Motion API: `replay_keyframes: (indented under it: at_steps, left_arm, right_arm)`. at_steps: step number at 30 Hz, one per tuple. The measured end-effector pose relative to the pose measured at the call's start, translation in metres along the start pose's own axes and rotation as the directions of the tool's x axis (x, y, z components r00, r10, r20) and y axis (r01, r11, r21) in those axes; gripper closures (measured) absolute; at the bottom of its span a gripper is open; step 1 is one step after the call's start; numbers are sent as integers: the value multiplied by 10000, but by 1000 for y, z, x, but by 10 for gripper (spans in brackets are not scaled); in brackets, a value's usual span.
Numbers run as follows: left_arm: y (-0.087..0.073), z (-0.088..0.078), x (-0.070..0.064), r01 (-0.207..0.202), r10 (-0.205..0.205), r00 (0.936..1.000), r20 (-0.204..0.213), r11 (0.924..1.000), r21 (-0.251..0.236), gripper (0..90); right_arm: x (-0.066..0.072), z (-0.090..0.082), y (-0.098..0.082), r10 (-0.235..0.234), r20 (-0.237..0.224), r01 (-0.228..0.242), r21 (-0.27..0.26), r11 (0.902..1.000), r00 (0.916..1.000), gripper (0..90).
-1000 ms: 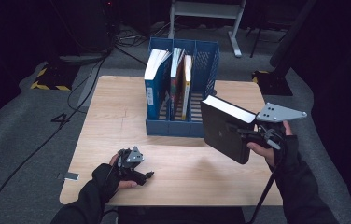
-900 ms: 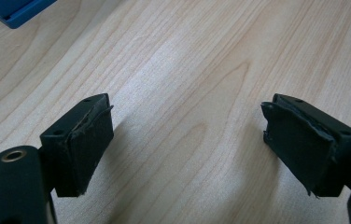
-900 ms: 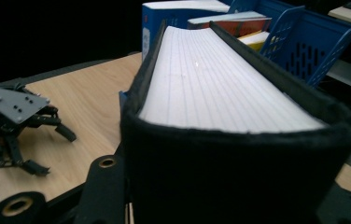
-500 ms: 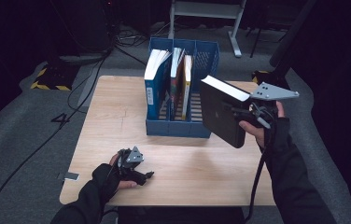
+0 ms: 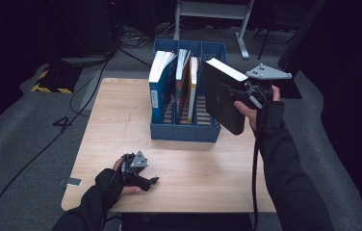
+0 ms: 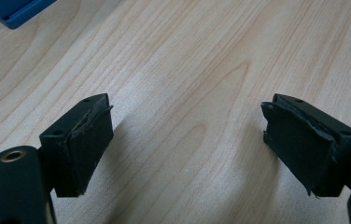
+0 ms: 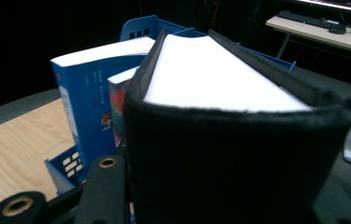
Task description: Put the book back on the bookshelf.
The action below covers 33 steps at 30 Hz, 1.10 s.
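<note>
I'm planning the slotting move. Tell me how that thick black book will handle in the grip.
The thick black hardcover book probably stays stiff. Its deep white page block suggests weight, so, held tilted by the right hand-held gripper, it may sag or twist.

I see a wooden surface (image 5: 121, 125) with a blue file rack (image 5: 185, 132) standing near its far edge. In the rack's left compartment stands a blue book (image 5: 159, 91); two thinner books (image 5: 187, 84) stand in the middle one. A small pale card (image 5: 73, 182) lies on the floor off the near-left corner, and cables (image 5: 80, 96) trail across the grey carpet by the left edge.
</note>
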<state>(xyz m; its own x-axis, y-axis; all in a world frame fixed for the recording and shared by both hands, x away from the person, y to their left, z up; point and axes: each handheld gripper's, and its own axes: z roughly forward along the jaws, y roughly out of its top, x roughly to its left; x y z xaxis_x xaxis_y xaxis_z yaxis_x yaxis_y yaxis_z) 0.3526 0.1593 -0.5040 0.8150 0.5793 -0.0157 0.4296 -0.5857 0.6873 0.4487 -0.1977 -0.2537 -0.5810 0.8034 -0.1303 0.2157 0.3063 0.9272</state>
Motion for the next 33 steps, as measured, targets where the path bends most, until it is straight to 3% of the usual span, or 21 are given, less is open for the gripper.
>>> replay_keyframes:
  at_steps: [17,22,30,33]
  left_arm:
    - [0,0,0,-6,6,10000,-1,10000,-2,154]
    - [0,0,0,-5,5,10000,-2,10000,-2,154]
    - [0,0,0,-10,10,10000,5,10000,-2,155]
    - [0,0,0,-13,13,10000,8,10000,-5,154]
  right_arm:
    - [-11,42,-2,918,755,-914,-84,9958,9929,538]
    - [-12,53,-2,1178,1039,-1166,-174,9930,9876,538]
    - [-20,68,-5,1797,1677,-1795,-165,9836,9693,538]
    - [-21,74,-6,1779,1691,-1788,-98,9838,9694,538]
